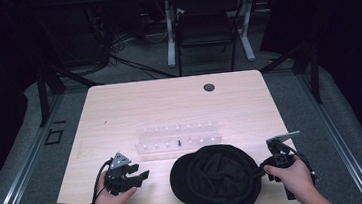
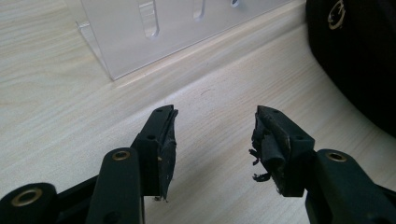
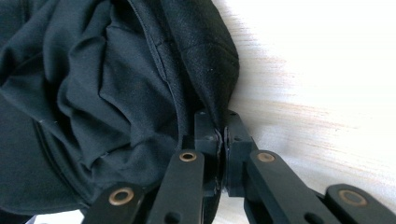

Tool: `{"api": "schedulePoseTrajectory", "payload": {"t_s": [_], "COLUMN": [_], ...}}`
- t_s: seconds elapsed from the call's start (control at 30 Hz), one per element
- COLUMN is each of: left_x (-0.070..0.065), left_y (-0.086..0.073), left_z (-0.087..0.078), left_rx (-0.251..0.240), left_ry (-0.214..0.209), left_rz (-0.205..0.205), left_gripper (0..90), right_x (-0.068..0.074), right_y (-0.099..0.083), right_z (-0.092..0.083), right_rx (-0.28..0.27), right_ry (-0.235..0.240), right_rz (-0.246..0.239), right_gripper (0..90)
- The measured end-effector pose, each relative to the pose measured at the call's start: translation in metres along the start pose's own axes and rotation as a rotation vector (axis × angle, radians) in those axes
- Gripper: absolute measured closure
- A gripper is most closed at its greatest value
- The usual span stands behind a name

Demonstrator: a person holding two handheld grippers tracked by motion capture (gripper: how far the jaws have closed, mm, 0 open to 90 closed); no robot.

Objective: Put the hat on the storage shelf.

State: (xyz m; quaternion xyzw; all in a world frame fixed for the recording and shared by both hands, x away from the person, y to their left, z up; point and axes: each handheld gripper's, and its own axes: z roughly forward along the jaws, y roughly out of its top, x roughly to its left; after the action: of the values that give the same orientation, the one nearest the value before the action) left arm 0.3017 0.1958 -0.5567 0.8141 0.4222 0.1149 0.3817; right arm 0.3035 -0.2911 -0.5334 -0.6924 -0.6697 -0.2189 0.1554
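Right gripper view, cap (image 3: 93, 93) rim pinched between fingers (image 3: 208, 135)

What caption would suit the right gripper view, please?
Right gripper shut on the rim of a black fabric cap on the light wooden table.

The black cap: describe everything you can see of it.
The black cap is soft dark fabric with stitched seams, lying near the table's front edge with its crumpled hollow inside facing up. Its brim juts left. A small pale emblem shows on it in the left gripper view. The right tongs are shut on its right rim. The left tongs stand open, apart from it. A clear rack lies just behind.
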Motion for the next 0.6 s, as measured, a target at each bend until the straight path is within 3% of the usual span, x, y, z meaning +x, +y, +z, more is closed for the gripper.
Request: {"api": "schedulePoseTrajectory", "payload": {"t_s": [0.37, 0.6], "left_x": [0.001, 0.001], "left_y": [0.0, 0.0], "left_z": [0.0, 0.0], "left_rx": [-0.002, -0.003], "left_ry": [0.002, 0.003], "left_rz": [-0.001, -0.005], "left_gripper": [48.6, 48.6], "right_x": [0.015, 0.028], "right_y": [0.002, 0.002], "right_z": [-0.022, -0.036], "right_rx": [-0.008, -0.011], "right_ry": [0.045, 0.091], "right_rz": [-0.016, -0.001], "right_gripper": [87.4, 87.3]}}
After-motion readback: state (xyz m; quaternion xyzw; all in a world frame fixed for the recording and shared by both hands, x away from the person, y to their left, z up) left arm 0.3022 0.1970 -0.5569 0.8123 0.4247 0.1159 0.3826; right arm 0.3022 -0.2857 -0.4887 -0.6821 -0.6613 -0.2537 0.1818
